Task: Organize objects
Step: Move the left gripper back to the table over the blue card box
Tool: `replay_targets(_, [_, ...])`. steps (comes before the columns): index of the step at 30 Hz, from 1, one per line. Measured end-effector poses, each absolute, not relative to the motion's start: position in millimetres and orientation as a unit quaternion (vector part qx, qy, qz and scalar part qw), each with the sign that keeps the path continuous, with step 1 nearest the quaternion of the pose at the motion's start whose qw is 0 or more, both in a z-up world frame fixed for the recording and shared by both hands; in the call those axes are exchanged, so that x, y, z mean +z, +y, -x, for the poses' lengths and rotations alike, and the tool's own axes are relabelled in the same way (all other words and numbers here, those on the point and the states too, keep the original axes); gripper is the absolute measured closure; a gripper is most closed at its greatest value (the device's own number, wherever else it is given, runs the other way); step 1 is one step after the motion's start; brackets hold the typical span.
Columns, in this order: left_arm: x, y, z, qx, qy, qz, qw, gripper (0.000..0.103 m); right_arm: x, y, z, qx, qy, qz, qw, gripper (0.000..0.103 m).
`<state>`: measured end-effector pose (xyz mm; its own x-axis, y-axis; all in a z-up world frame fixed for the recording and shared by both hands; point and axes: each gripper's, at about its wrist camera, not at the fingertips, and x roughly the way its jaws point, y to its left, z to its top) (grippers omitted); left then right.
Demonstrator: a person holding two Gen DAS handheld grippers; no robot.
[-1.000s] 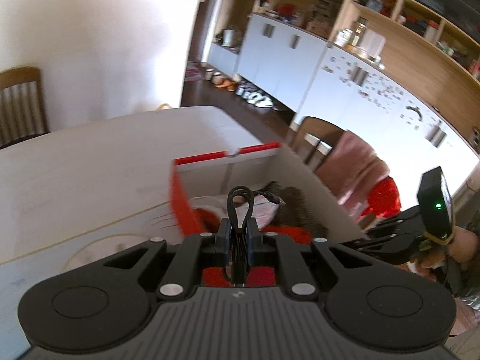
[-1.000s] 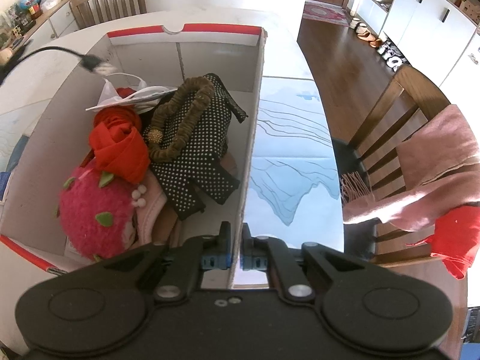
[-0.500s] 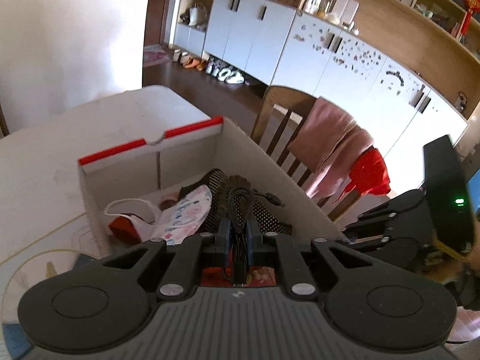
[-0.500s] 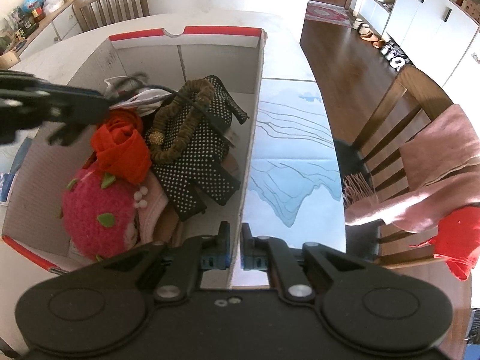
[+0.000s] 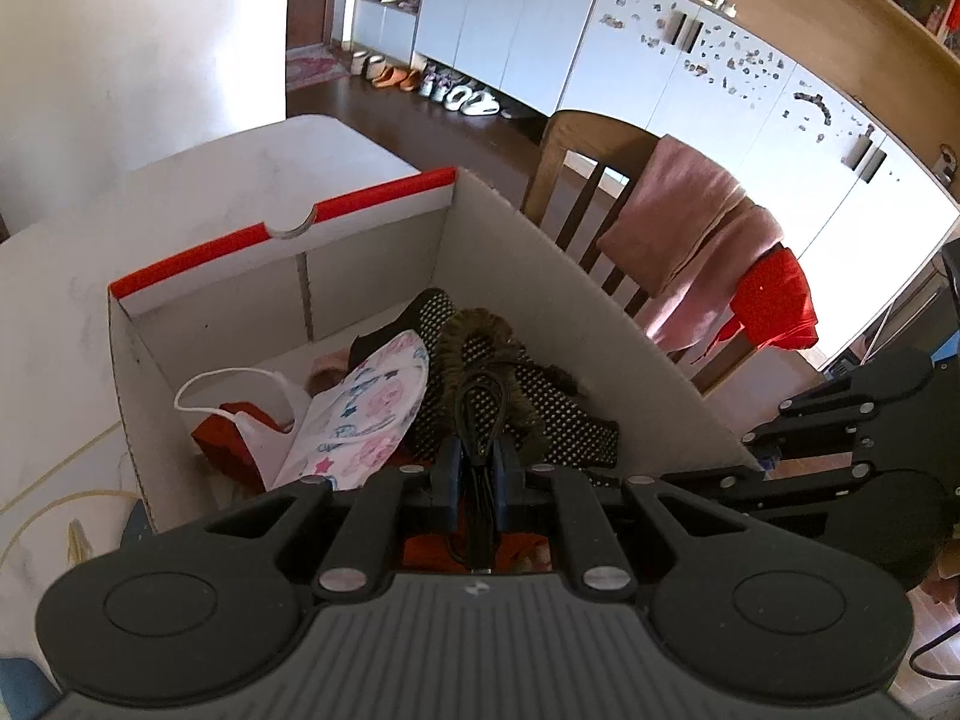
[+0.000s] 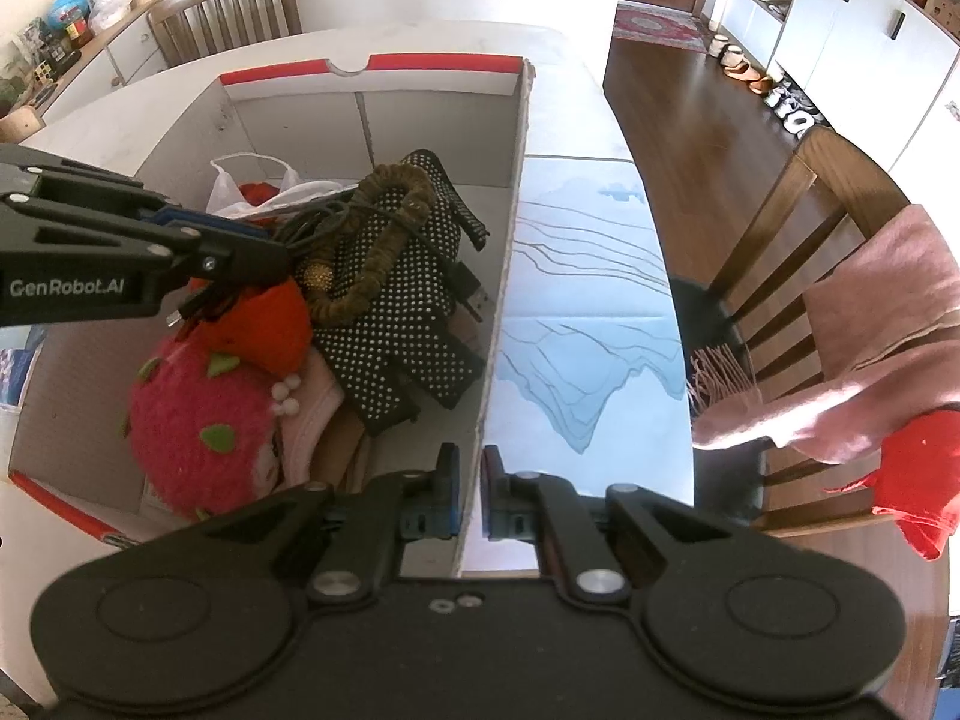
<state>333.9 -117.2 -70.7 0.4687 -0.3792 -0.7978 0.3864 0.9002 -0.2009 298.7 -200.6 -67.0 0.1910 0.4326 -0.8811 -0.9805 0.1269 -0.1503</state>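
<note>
black coiled usb cable is pinched between the pressed-together fingers of the left gripper, its loop sticking out past the fingertips and hanging over the contents of the open white cardboard box with red rim. in the right wrist view, the cable's strands are seen draped across a black white-dotted fabric pouch with a brown braided handle, with a plug end lying near the box's right wall. the right gripper is clamped on that right wall of the box, one finger inside and one outside the cardboard. inside the box are also seen a fuzzy pink strawberry-shaped plush, a red fabric piece, and a white face mask printed with pink and blue shapes. the box is set on a pale table beside a light blue mat with line drawings. a wooden chair draped with a pink cloth is stood by the table's edge.
</note>
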Motion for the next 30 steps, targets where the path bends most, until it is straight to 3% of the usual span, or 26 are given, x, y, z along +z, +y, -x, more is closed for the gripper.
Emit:
replay_targets(5, [-70,-116,-332,-0.226,0.469,-0.003,0.854,0.091,-67,-200,-298,0.531,0.348,0.394,0.665,0.097])
replay_targets(9, [-71,-112,-329,-0.227,0.471,0.003,0.852,0.073,-67,-200,-298,0.531,0.348,0.393,0.665,0.097])
replay_targets(14, [-69,-105,-324,-0.226,0.471,0.022,0.852,0.068,-67,-200,-298,0.532,0.347,0.392,0.665,0.097])
replay_targets(16, [-66,-102,-319,-0.226,0.469,0.027,0.854,0.051,-67,-200,-298,0.531,0.347,0.393,0.665,0.097])
replay_targets(17, [-63,-101,-315,-0.229,0.466,0.029,0.854,0.048,-67,-200,-298,0.531,0.347,0.392,0.666,0.097])
replay_targets(26, [-32,-79,-280,-0.236,0.432,0.045,0.870,0.046,-65,-202,-297,0.531,0.343,0.397,0.666,0.097])
replay_targets(30, [-21,-58,-264,-0.217,0.419,0.053,0.880,0.036,-65,-203,-296,0.531,0.341,0.396,0.667,0.097])
